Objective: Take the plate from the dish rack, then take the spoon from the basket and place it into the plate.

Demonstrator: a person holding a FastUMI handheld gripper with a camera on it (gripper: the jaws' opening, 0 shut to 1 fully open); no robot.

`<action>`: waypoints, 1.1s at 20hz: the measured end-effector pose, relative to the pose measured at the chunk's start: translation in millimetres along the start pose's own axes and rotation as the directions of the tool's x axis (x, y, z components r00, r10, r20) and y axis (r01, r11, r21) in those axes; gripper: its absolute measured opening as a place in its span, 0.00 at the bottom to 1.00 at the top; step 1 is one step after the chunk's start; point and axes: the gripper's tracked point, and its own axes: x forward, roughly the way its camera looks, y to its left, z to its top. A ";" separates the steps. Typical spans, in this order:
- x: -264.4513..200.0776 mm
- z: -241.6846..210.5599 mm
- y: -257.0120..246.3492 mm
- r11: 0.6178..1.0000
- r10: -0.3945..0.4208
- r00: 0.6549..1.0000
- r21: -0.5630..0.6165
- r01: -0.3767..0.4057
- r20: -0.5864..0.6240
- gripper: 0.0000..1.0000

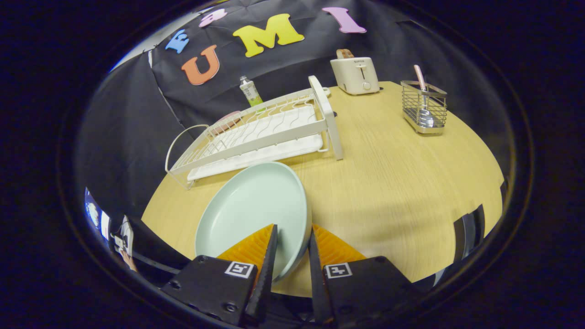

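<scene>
A pale green plate (251, 210) hangs tilted just in front of the white dish rack (260, 132), low over the wooden table (402, 183). My gripper (293, 233) is shut on the plate's near right rim, with one finger inside the dish and the other outside it. The rack's wire slots stand bare. Far beyond the fingers, to the right, stands a metal wire basket (424, 109). In it a spoon (420, 80) stands upright, pink handle up and metal bowl down.
A cream toaster (355, 73) stands at the table's far edge, between the rack and the basket. A small green-and-white bottle (250, 91) stands behind the rack. Something pink (226, 119) shows past the rack's far side. Bare tabletop stretches to the right of the fingers.
</scene>
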 end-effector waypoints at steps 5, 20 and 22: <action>-6.3 22.6 -21.4 1.000 -0.021 0.997 0.010 0.020 0.072 0.55; -54.5 224.0 -177.5 0.964 -0.228 0.854 -0.017 0.266 0.468 1.00; -40.9 245.7 -196.0 0.964 -0.231 0.859 -0.012 0.266 0.458 1.00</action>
